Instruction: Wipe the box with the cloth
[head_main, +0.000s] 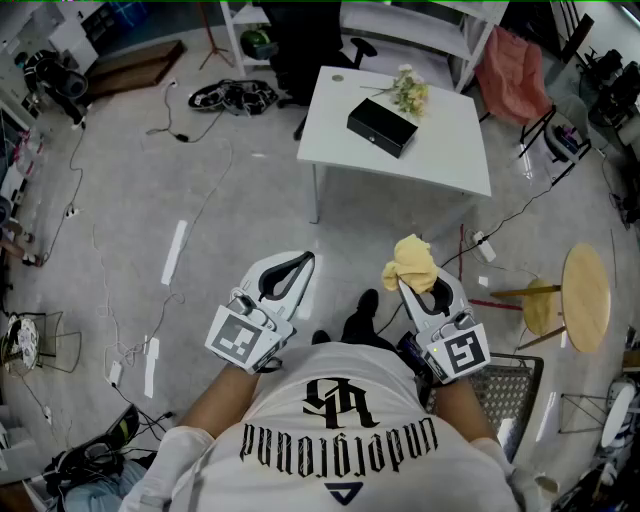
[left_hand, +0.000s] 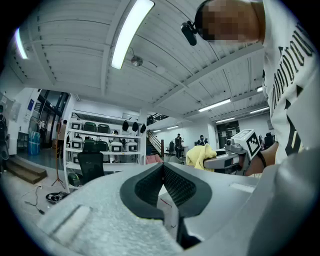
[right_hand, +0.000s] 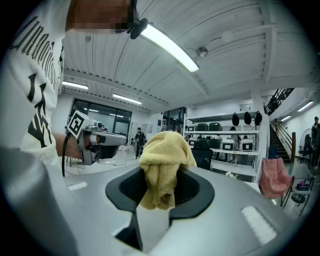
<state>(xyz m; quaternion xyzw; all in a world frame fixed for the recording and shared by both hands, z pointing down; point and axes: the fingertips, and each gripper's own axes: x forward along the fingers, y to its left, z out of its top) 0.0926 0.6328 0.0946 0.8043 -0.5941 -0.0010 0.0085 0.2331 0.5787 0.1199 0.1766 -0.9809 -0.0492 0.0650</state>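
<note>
The right claw (head_main: 402, 283) pinches a crumpled yellow terry cloth (head_main: 412, 262), which bulges out above its pads. The left claw (head_main: 307, 258) is pressed together, with nothing between its pads. Both are held roughly level over the grey floor (head_main: 230, 200), in front of the person's white printed shirt (head_main: 340, 440). The flat black rectangular box (head_main: 381, 127) lies on the white square tabletop (head_main: 445, 155), well apart from both claws. A small bunch of pale flowers (head_main: 408, 92) lies just beside it.
</note>
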